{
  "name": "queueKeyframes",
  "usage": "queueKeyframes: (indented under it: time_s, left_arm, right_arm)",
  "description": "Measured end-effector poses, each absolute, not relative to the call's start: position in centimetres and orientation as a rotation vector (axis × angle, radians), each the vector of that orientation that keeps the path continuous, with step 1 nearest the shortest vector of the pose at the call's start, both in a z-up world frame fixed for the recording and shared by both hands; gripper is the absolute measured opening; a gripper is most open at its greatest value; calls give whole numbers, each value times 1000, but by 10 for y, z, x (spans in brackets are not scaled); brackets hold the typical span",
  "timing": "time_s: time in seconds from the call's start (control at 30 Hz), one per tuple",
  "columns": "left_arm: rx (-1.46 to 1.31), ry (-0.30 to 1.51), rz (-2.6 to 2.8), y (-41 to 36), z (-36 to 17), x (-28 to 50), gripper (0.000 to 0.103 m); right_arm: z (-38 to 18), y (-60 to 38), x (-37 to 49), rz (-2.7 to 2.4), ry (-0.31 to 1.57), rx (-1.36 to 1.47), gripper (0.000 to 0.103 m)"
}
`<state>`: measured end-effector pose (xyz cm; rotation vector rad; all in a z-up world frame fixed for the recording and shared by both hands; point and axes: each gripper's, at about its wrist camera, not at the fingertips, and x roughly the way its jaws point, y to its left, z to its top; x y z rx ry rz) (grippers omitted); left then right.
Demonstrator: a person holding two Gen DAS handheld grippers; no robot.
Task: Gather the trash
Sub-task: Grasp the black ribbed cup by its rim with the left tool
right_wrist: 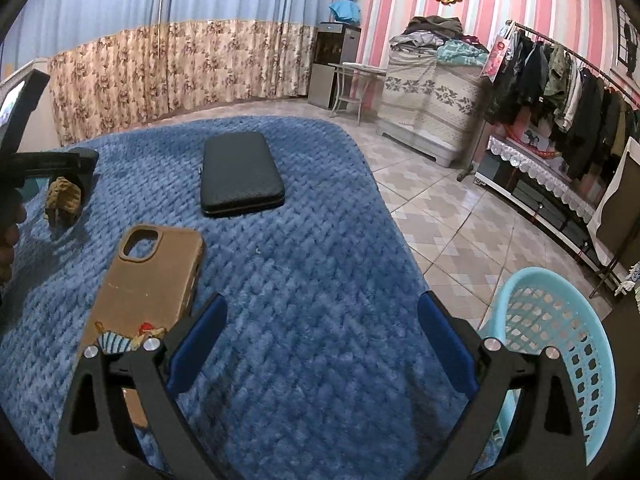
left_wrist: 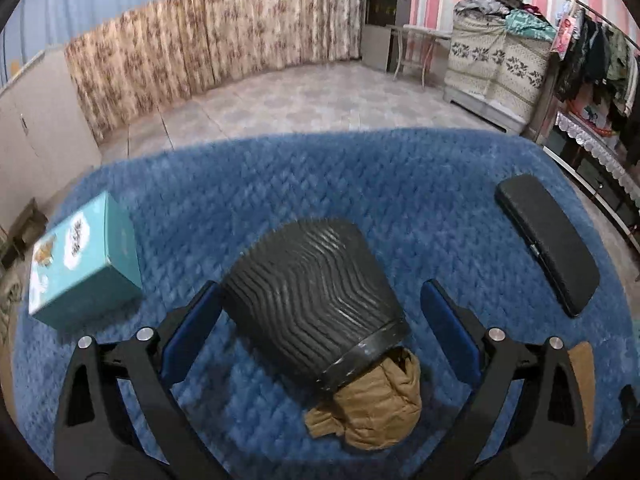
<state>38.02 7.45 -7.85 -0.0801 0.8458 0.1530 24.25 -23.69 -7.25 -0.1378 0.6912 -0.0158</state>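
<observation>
Surface: blue mat, quilted, carrying all items.
Trash: black ridged cup lying on its side, crumpled brown paper spilling from its mouth.
Cup position: between the left gripper's pads, at the near middle of the left wrist view; contact with the left pad cannot be told, clear gap at the right pad.
Cup axis: base far and slightly left, mouth near and slightly right, running roughly along the fingers.
Left gripper state: spread wide, pinching nothing.
Right gripper state: spread wide, empty, over bare mat.
Nearer hand: left, judged; cup and paper show far left in the right wrist view, well apart from the right gripper.
Bin: pale blue basket off the mat's right edge, just beside the right gripper.
Non-trash: teal box at left, black case at right, tan phone case near the right gripper.
Coming move, judged: closing across the cup's width; paper loose, likely to drop out on lifting.
</observation>
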Motion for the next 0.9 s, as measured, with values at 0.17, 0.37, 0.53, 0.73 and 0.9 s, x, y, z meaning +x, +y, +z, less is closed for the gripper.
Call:
queueKeyframes:
  time_s: [0.17,0.37,0.53,0.73,0.9]
  left_arm:
    - [-114,827,128,81,-80,371,79]
    - [-162,768,99,97,-64,343,71]
    - [-171,681,137,117,-42,296,71]
    - [-174,629,200,145,-33,238,71]
    - [-170,600,255,167,-33,194,71]
  right_arm:
    - [-72,-227,244,-2,688,-129,94]
    - [-66,-209,238,25,663,-162,94]
    - [-53,-195,233,78,639,-130,94]
    - [-52,-157,234,158,654,-72,94]
    - [-54,-109,241,239,665,-59,94]
